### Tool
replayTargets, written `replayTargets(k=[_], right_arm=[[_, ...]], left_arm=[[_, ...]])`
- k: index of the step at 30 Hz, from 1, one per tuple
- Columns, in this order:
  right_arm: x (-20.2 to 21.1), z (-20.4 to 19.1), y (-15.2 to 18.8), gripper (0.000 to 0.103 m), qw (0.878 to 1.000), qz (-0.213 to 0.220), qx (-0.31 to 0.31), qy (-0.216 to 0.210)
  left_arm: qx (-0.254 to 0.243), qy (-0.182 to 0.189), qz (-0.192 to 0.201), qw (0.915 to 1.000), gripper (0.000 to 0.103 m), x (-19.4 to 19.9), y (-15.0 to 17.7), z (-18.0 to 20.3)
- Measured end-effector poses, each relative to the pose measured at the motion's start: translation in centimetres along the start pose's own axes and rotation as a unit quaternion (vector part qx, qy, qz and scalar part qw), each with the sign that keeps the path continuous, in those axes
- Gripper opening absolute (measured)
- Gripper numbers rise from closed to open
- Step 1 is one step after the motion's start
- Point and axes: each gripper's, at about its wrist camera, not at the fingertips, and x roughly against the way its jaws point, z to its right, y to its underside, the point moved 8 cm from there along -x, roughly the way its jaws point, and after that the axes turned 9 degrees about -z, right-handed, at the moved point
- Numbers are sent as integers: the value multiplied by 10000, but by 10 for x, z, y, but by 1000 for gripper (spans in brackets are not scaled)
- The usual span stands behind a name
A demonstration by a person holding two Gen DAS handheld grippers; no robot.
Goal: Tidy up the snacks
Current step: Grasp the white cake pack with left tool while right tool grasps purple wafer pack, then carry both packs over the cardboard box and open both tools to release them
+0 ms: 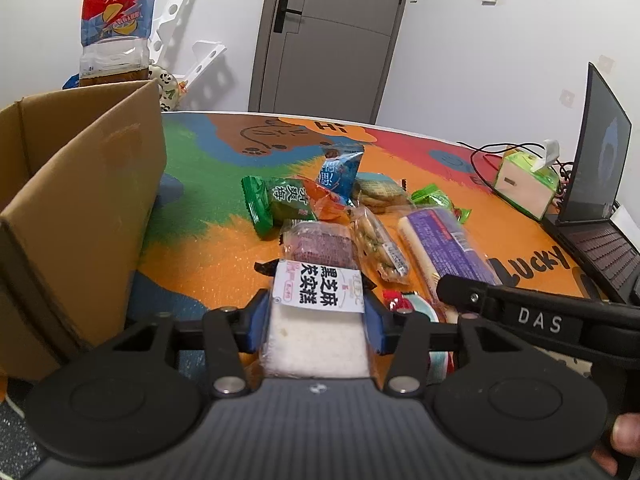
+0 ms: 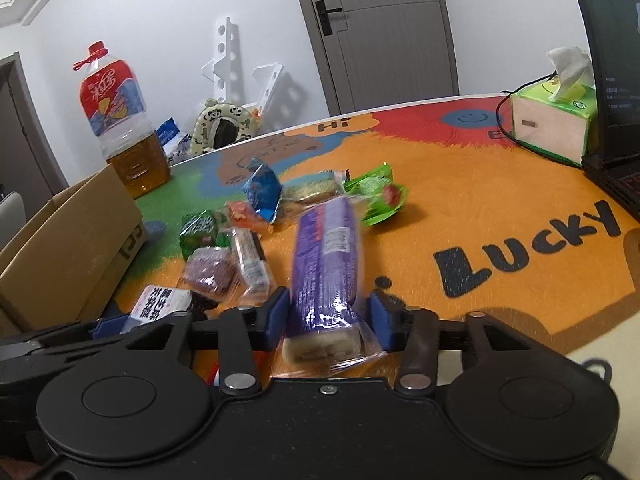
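Snacks lie in a loose heap on the colourful tablecloth (image 2: 500,184), just right of an open cardboard box (image 1: 84,208). Nearest the left gripper (image 1: 316,320) is a white rice cake pack (image 1: 316,340) with a white label printed in black characters; its clear wrapper shows a pale, grainy slab. Both blue pads (image 1: 256,320) press against the pack's sides, so the left gripper is clamped on it. Beyond it sit a purple cake in clear film (image 1: 320,244), a green packet (image 1: 276,200), a blue packet (image 1: 340,168) and a biscuit pack (image 1: 380,248).

The right gripper (image 2: 330,320) has a long purple-wrapped roll (image 2: 326,256) between its blue fingers (image 2: 278,316). The roll looks blurred and tilted, its cut end towards the camera. The left pad touches it; whether the right pad does, I cannot tell, since loose wrapper hides that side.
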Motion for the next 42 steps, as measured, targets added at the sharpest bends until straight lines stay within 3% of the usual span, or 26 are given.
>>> replayTargets(k=[6,10,14,19,25,27,29,42], right_arm=[[17,1,15,41,9999,-74,-111,-33],[27,1,22,42,9983,-122,-364,-444],[24,-5,14,44,9999,-27,-105,-135],[14,-15,9,56,10000,24,43,-71],[7,-21,12,57,9999,-45,118,-57],[7,-21,12,54,9999,-82,135,-42],[9,-21,12,35,9997,-128,194,-6],[46,-22,3,29,9993,286,-59,-222]], left_arm=[[38,-40,2,10000,46,9,8,2],[102,20,45,9999,45,15,14,2],[191,60,56,9998,45,18,12,-1],[252,83,112,9996,45,25,7,-6],[373,59,148,9992,45,30,6,-15],[401,91,163,9990,45,33,4,-15],[402,119,226,9989,45,37,3,-14],[490,227,602,9967,45,79,-6,-18]])
